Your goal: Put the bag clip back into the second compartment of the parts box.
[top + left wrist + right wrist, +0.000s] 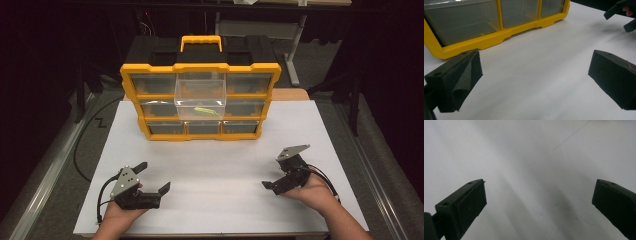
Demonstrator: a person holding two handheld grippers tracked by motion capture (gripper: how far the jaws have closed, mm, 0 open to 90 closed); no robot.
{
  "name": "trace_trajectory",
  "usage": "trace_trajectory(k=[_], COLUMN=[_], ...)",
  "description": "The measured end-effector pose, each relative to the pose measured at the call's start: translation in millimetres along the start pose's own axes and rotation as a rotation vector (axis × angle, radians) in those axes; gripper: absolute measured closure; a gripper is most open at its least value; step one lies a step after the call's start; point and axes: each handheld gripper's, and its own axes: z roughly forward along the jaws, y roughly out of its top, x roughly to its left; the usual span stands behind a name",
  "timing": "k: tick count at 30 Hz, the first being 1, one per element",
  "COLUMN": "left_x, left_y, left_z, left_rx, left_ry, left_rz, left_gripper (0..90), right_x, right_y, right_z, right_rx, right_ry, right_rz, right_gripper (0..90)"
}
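Observation:
A yellow organizer case (200, 136) with clear drawers stands upright at the back middle of the white table (215, 210). Its middle drawer (200, 89) is pulled out toward me, and a small yellow-green item (204, 110) lies inside it. My left gripper (156, 176) rests near the front left, open and holding nothing. In the left gripper view its jaws (534, 70) stand wide apart, facing the case's bottom row (486, 40). Near the front right, my right gripper (275, 172) is also open; its jaws (539, 195) frame bare white table.
The case has a yellow carry handle (201, 42) on top. The table's front edge runs just below both hands. A black cable (80, 145) lies on the floor off the left edge. The right gripper (621, 12) appears at the top right of the left gripper view.

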Motion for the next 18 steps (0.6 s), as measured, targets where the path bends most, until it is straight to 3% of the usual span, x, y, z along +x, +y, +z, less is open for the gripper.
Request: trace_trajectory(k=[3,4,5,10,11,12,18], left_x=[1.0,1.5,2.2,3.5,3.9,4.3,4.2], left_y=[-0.4,-0.5,-0.6,-1.3,-1.4,-1.4,-2.2], left_z=[-0.8,-1.0,-1.3,-1.7,-1.7,-1.5,0.5], left_rx=[-0.009,-0.011,-0.011,-0.017,-0.014,-0.012,0.008], left_ry=[0.006,0.006,0.008,0.025,0.029,0.033,0.052], left_rz=[-0.008,-0.013,-0.018,-0.031,-0.032,-0.031,-0.034], left_gripper=[0.4,0.4,0.4,0.4,0.4,0.4,0.4], right_x=[1.7,3.4,3.4,9.5,10.7,11.2,8.6], right_y=[-10.3,-17.8,-17.8,-38.0,-44.0,-48.5,-49.6], right_z=[-4.3,-6.8,-6.8,-9.7,-7.3,-3.5,-7.5], right_rx=[-0.143,-0.244,-0.244,-0.471,-0.498,-0.467,-0.491], right_ry=[-0.002,0.004,0.004,-0.009,-0.018,-0.024,-0.045], right_rz=[0.054,0.104,0.104,0.178,0.2,0.205,0.203], right_gripper=[0.0,0.1,0.1,0.1,0.1,0.1,0.1])
